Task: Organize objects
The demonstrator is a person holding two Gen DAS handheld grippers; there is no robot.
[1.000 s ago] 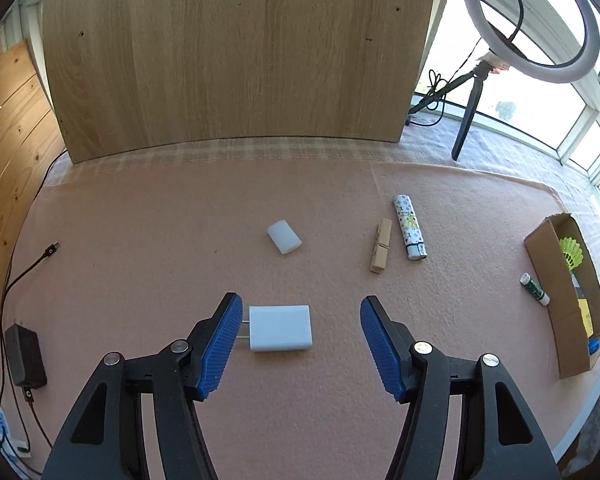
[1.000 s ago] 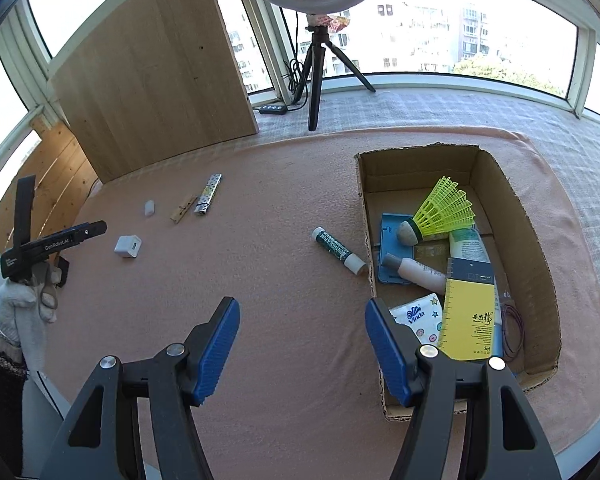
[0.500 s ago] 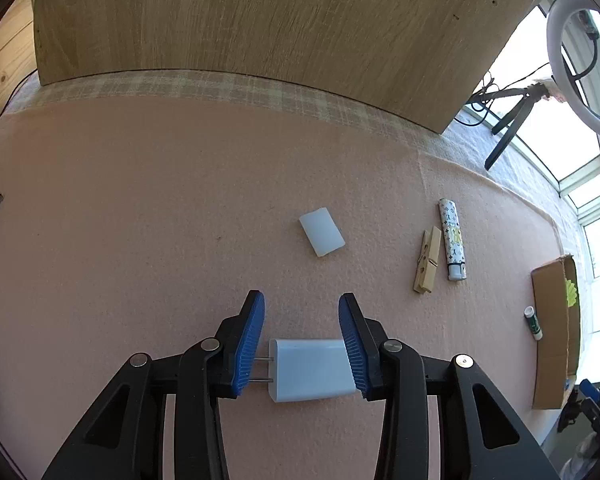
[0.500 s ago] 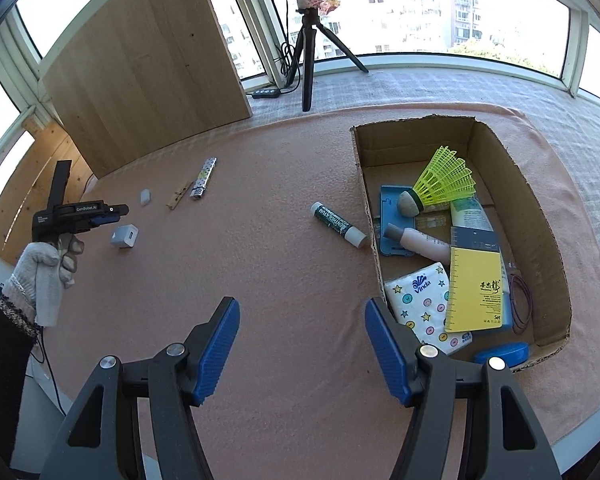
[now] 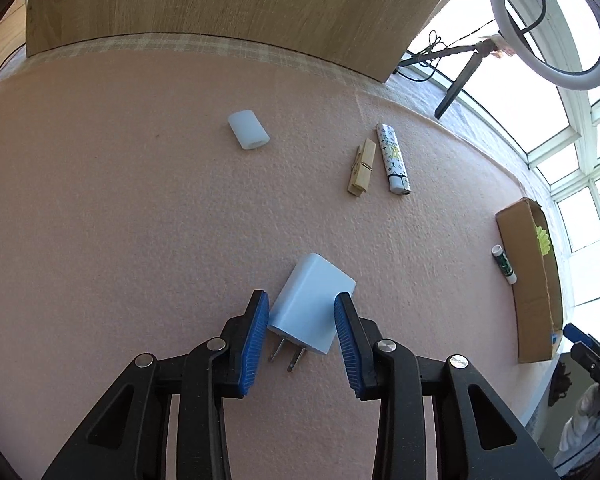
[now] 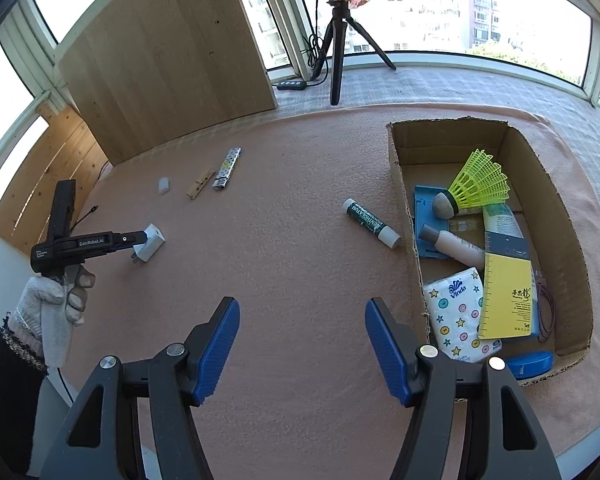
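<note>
The white charger [image 5: 312,304] sits skewed on the pink felt mat [image 5: 120,220] between the blue pads of my left gripper [image 5: 301,334], a smooth rounded block with its two metal prongs pointing back toward the camera. The jaws are closing around it: the left pad looks to be touching its corner, but I cannot be sure the right pad presses its side. From the right wrist view the charger looks tipped, one corner raised, and the gripper's black body reads "GenRobot.AI", held by a gloved hand [image 6: 58,300]. My right gripper [image 6: 302,344] hangs over bare mat with its jaws wide apart and nothing in them. Farther out lie a small white eraser-like block [image 5: 248,135], a wooden clothespin [image 5: 361,167] and just beside it a patterned lighter [image 5: 393,159], whose print is too small to read. A green-and-white stick [image 6: 371,223] lies near the cardboard box [image 6: 400,184]; its label seems to say "MENTHOLATUM", though part curves out of sight. In the box I see a yellow-green shuttlecock [image 6: 474,186], a "Vinda" tissue pack [image 6: 458,314] and a yellow notebook [image 6: 508,294] with characters and "Set"; the items underneath are largely covered. The ring light [image 5: 556,24] is cut off in the right wrist view.
</note>
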